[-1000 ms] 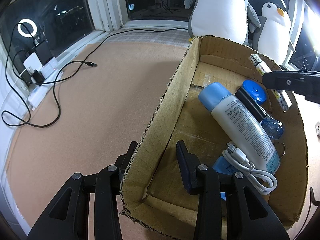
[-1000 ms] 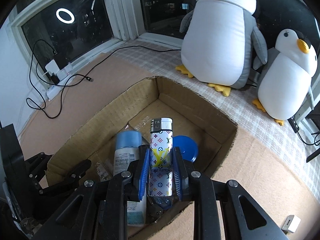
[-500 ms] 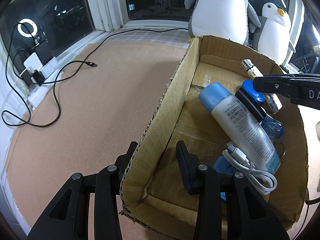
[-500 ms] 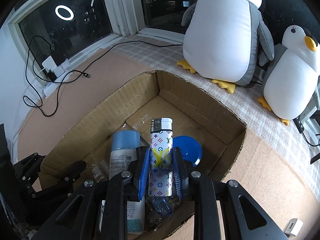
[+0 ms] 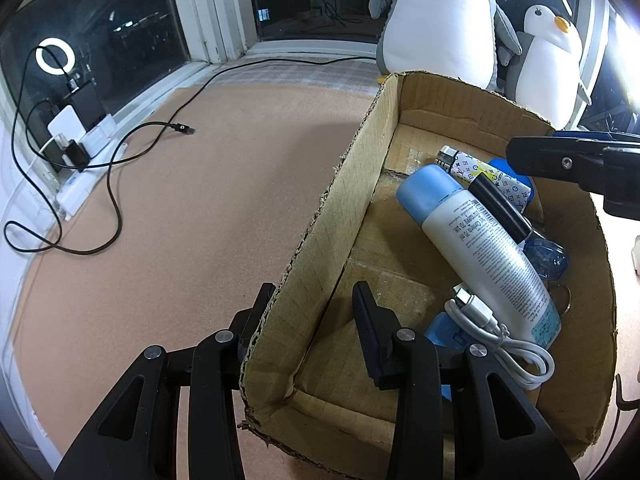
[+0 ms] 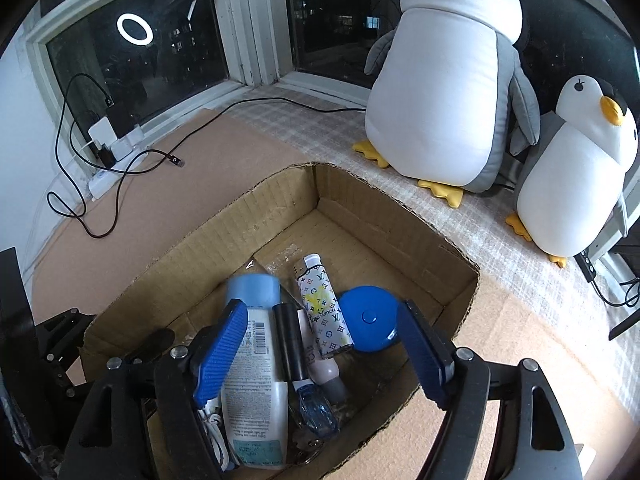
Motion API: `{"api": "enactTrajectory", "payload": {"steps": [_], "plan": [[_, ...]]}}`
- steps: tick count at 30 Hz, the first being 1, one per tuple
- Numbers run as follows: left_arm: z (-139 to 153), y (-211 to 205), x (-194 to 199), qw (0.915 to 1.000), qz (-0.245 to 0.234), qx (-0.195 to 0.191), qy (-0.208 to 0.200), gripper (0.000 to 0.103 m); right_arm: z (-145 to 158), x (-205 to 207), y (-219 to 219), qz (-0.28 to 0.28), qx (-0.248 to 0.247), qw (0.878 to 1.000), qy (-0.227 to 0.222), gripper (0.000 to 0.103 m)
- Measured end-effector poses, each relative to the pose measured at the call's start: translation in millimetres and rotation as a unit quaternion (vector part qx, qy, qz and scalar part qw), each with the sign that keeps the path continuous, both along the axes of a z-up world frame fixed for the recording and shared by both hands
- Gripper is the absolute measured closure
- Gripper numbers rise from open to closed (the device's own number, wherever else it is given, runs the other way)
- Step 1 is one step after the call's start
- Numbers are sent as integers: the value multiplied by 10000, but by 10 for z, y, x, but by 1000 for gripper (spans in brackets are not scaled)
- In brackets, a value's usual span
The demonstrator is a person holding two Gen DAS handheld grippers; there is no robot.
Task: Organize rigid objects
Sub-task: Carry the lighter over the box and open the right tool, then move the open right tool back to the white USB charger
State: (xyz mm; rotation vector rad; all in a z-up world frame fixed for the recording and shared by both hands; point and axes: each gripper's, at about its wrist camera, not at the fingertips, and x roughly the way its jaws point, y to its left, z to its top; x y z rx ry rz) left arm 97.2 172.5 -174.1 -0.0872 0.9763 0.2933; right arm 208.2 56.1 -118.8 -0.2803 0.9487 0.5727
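A cardboard box (image 5: 352, 184) (image 6: 224, 220) sits on the brown mat. Inside lie a patterned lighter (image 6: 322, 306) (image 5: 472, 170), a white bottle with a blue cap (image 6: 254, 384) (image 5: 480, 248), a black tube (image 6: 289, 344), a blue round lid (image 6: 370, 318), a small clear blue bottle (image 6: 316, 410) and a white cable (image 5: 496, 332). My right gripper (image 6: 320, 354) is open and empty above the box contents. My left gripper (image 5: 312, 312) straddles the box's left wall, one finger outside, one inside, with a gap at the wall.
Two plush penguins (image 6: 448, 92) (image 6: 576, 176) stand behind the box by the window. A black cable (image 5: 116, 176) and chargers (image 5: 70, 136) lie on the mat at far left. A small white object (image 5: 636, 252) lies right of the box.
My right gripper has opened and let go of the patterned lighter, which now lies in the box beside the blue lid. The left gripper has not moved.
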Motion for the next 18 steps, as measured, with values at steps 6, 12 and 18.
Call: {"api": "enactTrajectory", "payload": {"steps": [6, 12, 18], "plan": [[1, 10, 0, 10000, -6, 2, 5, 65, 44, -24, -108, -191, -47, 9998, -52, 29], [10, 2, 3, 10000, -8, 8, 5, 65, 94, -80, -424, -530, 118, 9985, 12, 29], [15, 8, -2, 10000, -11, 8, 5, 65, 136, -149, -983, -1126, 300, 9931, 116, 29]]}}
